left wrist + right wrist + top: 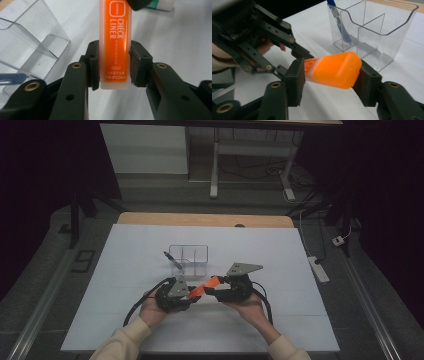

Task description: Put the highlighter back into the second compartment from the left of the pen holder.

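An orange highlighter point(205, 286) is held level above the white mat, between my two grippers. In the left gripper view its label end point(115, 30) sits between the black pads, and my left gripper point(113, 67) is shut on it. My right gripper point(332, 72) has its pads against the orange cap end point(337, 68). In the high view the left gripper point(192, 295) and the right gripper point(216, 285) face each other tip to tip. A clear divided holder point(189, 255) stands just beyond them with a blue pen point(172, 259) leaning in its left compartment.
The white mat point(125, 270) covers a wooden table whose far edge point(200, 219) shows behind it. The clear holder point(374, 30) stands close behind the highlighter, the blue pen point(340, 22) in it. Desk legs and cables lie on the floor beyond.
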`<state>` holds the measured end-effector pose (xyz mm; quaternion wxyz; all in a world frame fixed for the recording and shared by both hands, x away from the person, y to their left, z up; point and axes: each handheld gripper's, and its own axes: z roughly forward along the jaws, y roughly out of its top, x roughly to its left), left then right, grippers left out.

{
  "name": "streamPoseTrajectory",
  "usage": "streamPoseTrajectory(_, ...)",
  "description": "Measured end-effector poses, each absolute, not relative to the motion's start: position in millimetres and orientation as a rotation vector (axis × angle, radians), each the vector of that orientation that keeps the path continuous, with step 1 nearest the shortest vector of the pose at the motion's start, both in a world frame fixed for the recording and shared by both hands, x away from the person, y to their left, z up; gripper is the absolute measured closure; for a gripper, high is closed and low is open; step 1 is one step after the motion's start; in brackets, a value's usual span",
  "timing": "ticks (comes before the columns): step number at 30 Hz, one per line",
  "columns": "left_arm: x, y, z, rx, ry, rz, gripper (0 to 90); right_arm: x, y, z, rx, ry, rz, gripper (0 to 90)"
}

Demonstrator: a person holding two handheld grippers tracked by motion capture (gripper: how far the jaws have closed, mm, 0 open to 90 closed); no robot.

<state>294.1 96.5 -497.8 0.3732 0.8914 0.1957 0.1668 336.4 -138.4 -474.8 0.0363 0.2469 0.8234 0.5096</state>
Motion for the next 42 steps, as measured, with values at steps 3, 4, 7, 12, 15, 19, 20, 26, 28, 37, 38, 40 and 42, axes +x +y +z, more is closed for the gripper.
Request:
streamPoseTrajectory(3, 294.3, 94.0, -499.4, 2.301, 0.498, 0.435, 64.5, 338.0, -140.6, -474.2, 0.774, 2.533, 1.616, 53.3)
streamPoseTrajectory(4, 294.5, 91.9, -500.3, 2.312, 0.498, 0.433, 64.5, 338.0, -140.8, -473.8, 0.778, 2.532, 1.627, 54.3)
streamPoseTrajectory(7, 294.9, 90.5, -501.1, 2.316, 0.500, 0.423, 64.5, 336.9, -140.4, -472.7, 0.769, 2.526, 1.640, 57.0)
streamPoseTrajectory(12, 295.7, 88.9, -502.3, 2.321, 0.497, 0.425, 64.4, 336.2, -140.3, -471.8, 0.764, 2.520, 1.672, 60.2)
streamPoseTrajectory(15, 296.0, 88.0, -502.9, 2.324, 0.495, 0.429, 64.3, 336.4, -140.6, -471.6, 0.759, 2.518, 1.692, 62.0)
streamPoseTrajectory(19, 296.2, 87.5, -503.4, 2.324, 0.495, 0.431, 64.1, 335.7, -140.0, -471.5, 0.753, 2.515, 1.705, 63.3)
streamPoseTrajectory(20, 296.2, 87.4, -503.5, 2.323, 0.497, 0.432, 64.0, 335.5, -139.9, -471.4, 0.750, 2.514, 1.710, 63.6)
streamPoseTrajectory(26, 297.4, 88.1, -503.8, 2.309, 0.508, 0.417, 63.0, 335.0, -139.8, -471.6, 0.750, 2.507, 1.742, 64.8)
streamPoseTrajectory(28, 297.7, 88.2, -504.1, 2.300, 0.517, 0.414, 62.3, 335.0, -140.0, -471.7, 0.753, 2.502, 1.752, 65.1)
streamPoseTrajectory(37, 298.4, 89.7, -503.0, 2.273, 0.548, 0.395, 50.9, 334.9, -143.2, -470.2, 0.754, 2.464, 1.765, 65.4)
streamPoseTrajectory(38, 298.4, 90.2, -502.5, 2.268, 0.556, 0.395, 49.0, 335.1, -143.9, -469.8, 0.753, 2.462, 1.767, 65.4)
streamPoseTrajectory(40, 298.4, 91.1, -501.9, 2.261, 0.565, 0.394, 45.7, 335.3, -145.3, -468.9, 0.752, 2.453, 1.766, 65.4)
streamPoseTrajectory(42, 298.6, 94.5, -499.9, 2.224, 0.603, 0.375, 43.3, 335.4, -146.7, -467.9, 0.757, 2.441, 1.773, 65.4)
